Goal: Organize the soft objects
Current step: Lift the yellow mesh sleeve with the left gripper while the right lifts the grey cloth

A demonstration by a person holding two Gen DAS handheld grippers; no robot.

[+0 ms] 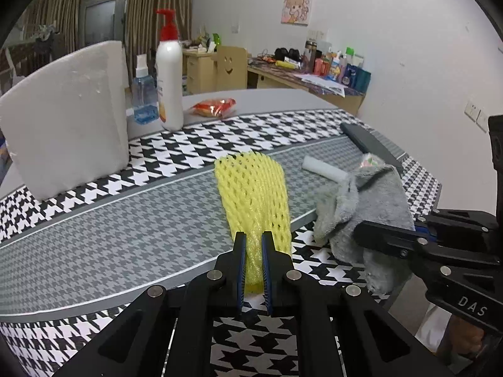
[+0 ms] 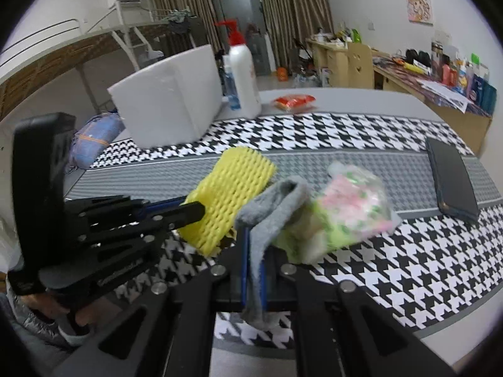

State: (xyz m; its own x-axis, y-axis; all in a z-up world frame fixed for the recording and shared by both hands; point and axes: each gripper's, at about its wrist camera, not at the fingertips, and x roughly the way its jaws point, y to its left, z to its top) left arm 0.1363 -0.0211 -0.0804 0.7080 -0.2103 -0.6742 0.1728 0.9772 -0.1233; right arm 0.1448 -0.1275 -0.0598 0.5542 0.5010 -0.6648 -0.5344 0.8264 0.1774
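Observation:
My left gripper (image 1: 254,238) is shut on the near end of a yellow foam net sleeve (image 1: 251,194), which stretches away over the grey band of the houndstooth tablecloth (image 1: 125,226). My right gripper (image 2: 254,235) is shut on a grey fluffy cloth (image 2: 273,207), lifted above the table. In the left wrist view the cloth (image 1: 371,204) hangs from the right gripper (image 1: 358,231). A pink and green plastic bag (image 2: 355,207) sits against the cloth. The yellow sleeve (image 2: 226,194) and left gripper (image 2: 201,210) show at left in the right wrist view.
A white foam block (image 1: 69,119) stands at the back left. A white pump bottle (image 1: 169,72), a blue spray bottle (image 1: 144,94) and a red snack packet (image 1: 215,106) are behind. A white foam roll (image 1: 325,169) and a dark notebook (image 2: 452,179) lie at right.

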